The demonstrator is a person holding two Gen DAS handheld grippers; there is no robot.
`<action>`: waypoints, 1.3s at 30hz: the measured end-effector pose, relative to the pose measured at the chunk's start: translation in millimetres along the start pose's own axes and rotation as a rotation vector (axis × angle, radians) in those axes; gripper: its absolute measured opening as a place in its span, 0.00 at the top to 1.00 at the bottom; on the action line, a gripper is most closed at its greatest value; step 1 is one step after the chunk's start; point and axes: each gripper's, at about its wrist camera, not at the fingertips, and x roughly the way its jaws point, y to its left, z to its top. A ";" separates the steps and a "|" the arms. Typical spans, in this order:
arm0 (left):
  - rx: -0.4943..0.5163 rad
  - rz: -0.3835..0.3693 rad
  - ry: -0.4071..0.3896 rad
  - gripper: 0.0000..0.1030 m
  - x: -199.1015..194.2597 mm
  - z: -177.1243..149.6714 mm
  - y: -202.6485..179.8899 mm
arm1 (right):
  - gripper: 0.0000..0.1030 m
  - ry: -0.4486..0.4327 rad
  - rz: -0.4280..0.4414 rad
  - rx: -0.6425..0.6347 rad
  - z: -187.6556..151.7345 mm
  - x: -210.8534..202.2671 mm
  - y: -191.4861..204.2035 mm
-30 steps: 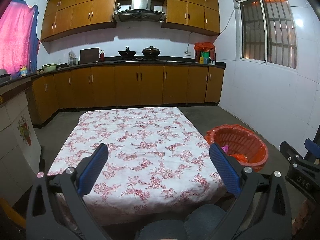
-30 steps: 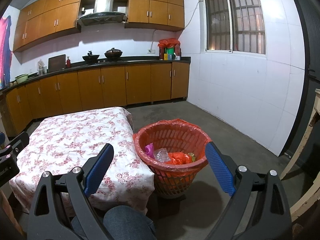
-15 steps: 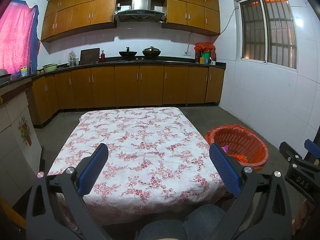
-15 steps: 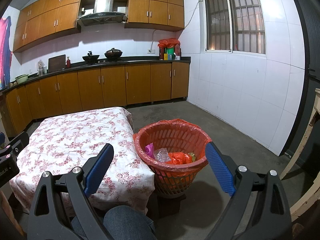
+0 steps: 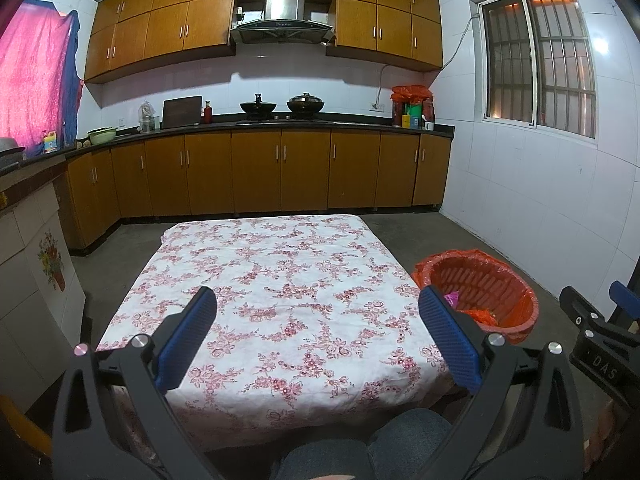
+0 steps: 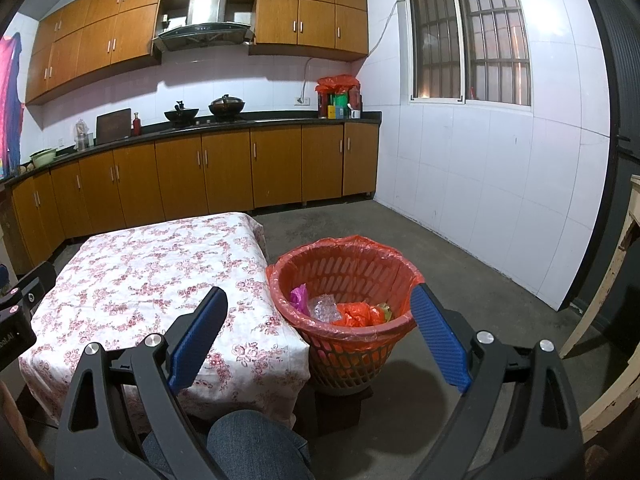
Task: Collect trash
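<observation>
Kitchen with wood cabinets [image 5: 256, 172] along the back wall and a concrete floor. We see a low table under a floral tablecloth [image 5: 280, 280] in the middle, nothing lying on the cloth.

Just off the table's right edge sits the orange basket [image 6: 344, 320], lined with an orange bag [image 6: 400, 256]. Trash is inside it: a pink scrap [image 6: 299, 298], clear bubble wrap [image 6: 323, 307], and crumpled orange plastic [image 6: 358, 314].

Our left gripper [image 5: 318, 340] hangs over the table's near edge, jaws spread wide, nothing between them. The basket is to its right, beyond the right finger [image 5: 450, 340].

Our right gripper [image 6: 320, 344] is also wide open and empty. It points at the basket, which fills the gap between the blue pads [image 6: 198, 336], ahead of and below them, no contact.

Knees in jeans [image 6: 252, 440] show at the bottom of both views.
</observation>
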 end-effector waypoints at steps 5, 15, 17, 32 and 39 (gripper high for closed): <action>0.000 0.003 0.000 0.04 -0.2 0.1 1.0 | 0.10 -0.001 0.000 -0.002 0.1 0.3 0.3; -0.001 0.006 0.003 0.04 -1.0 0.5 2.1 | 0.10 0.000 0.000 -0.001 0.5 -0.3 -0.1; 0.000 0.006 0.003 0.04 -1.0 0.5 2.6 | 0.10 0.000 0.000 -0.001 0.4 0.1 0.2; 0.001 0.012 0.015 0.04 2.0 -0.9 -0.5 | 0.10 0.006 0.000 0.000 -2.9 -0.3 1.6; 0.002 0.010 0.014 0.04 2.0 -0.7 -0.7 | 0.10 0.006 0.000 0.000 -2.4 0.3 1.5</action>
